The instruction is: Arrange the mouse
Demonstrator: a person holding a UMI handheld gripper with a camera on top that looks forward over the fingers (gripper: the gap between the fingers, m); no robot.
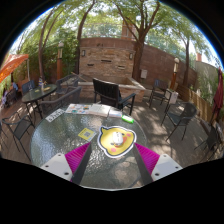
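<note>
A yellow round mouse pad with a pale picture at its middle lies on the glass table, just ahead of my fingers. I cannot tell whether the pale shape on it is a mouse or part of the print. My gripper is open and empty, with its magenta pads wide apart on either side of the pad's near edge and a little above the tabletop.
A small yellow-green object and a yellow card lie beyond the pad. Papers lie at the table's far side. Dark metal chairs stand around the table, and a brick wall stands behind.
</note>
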